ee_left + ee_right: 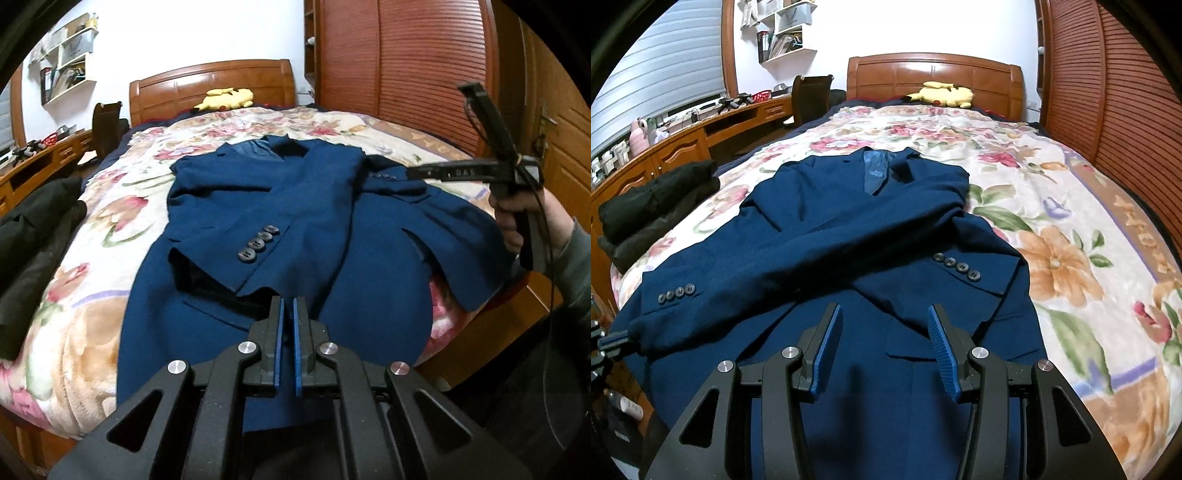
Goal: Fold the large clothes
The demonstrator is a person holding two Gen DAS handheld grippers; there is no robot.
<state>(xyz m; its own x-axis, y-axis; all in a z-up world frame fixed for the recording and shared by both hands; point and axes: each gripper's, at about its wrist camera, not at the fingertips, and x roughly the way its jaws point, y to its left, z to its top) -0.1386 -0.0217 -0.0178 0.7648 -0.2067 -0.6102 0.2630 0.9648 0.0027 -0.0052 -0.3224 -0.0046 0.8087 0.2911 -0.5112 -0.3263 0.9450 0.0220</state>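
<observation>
A navy blue suit jacket [295,206] lies front up on the floral bedspread [110,206], collar toward the headboard, both sleeves folded across its chest. It also shows in the right wrist view [849,236]. My left gripper [287,306] is shut and empty, just above the jacket's lower front. My right gripper [884,314] is open and empty above the jacket's lower part, below the crossed sleeves. In the left wrist view the right gripper [413,172] hovers over the jacket's right side. In the right wrist view the left gripper's tips [613,339] sit by the left sleeve cuff.
A stack of dark folded clothes [653,206] lies at the bed's left edge. A yellow plush toy [942,94] lies by the wooden headboard [934,74]. A desk and chair [809,96] stand at left, a slatted wardrobe [1108,92] at right.
</observation>
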